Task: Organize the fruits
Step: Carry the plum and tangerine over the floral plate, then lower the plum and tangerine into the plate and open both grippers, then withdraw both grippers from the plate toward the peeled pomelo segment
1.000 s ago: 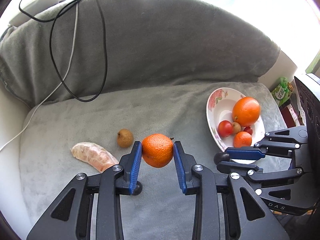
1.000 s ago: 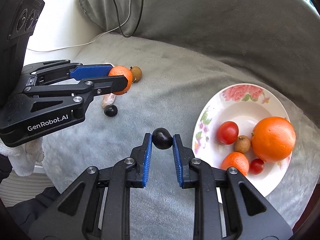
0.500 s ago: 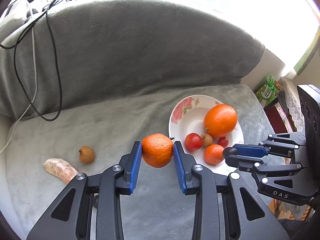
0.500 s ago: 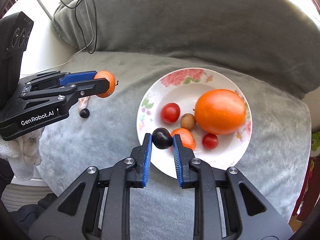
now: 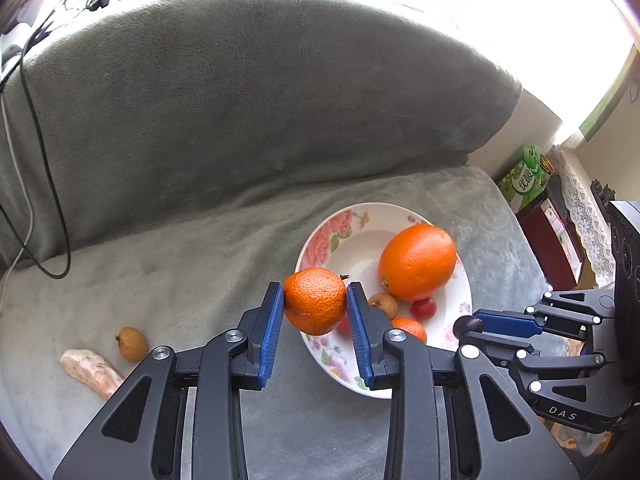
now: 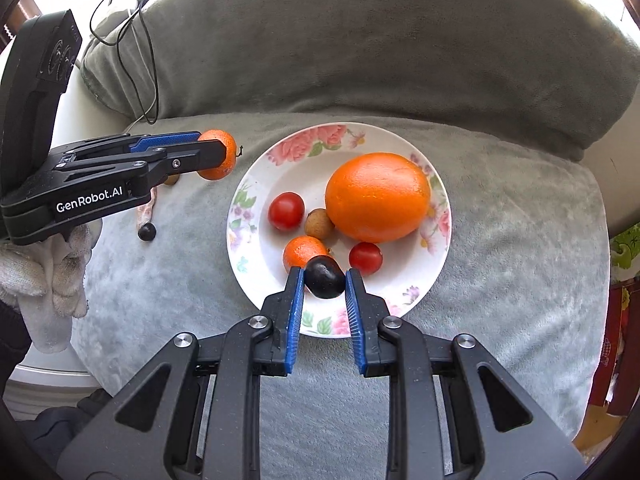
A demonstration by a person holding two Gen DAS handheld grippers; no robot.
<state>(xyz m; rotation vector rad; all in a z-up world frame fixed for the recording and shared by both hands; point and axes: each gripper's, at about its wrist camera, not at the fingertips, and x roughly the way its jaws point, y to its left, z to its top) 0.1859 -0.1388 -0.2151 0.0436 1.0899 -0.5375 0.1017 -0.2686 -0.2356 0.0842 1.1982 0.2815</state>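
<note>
Two grippers carry fruit for the plate (image 6: 240, 236): left gripper (image 5: 315, 307) clamps a tangerine (image 5: 314, 300), right gripper (image 6: 323, 282) pinches a dark plum (image 6: 325, 282) over its near rim.

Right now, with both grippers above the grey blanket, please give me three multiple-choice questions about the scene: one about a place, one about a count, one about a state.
1. Where does the small brown round fruit outside the plate lie?
A. On the grey blanket, beside the pale peeled citrus segment
B. On the white windowsill
C. Between the right gripper's pads

2. How many red cherry tomatoes lie on the white floral plate?
A. None
B. Two
C. Five

3. What does the left gripper hold?
A. Nothing, it is open
B. A black cable
C. The small rough-skinned orange mandarin

Answers: 1 A, it rests on the blanket next to the segment. 2 B, the right wrist view shows one larger tomato and one smaller tomato. 3 C, both blue pads press the mandarin's sides.
</note>
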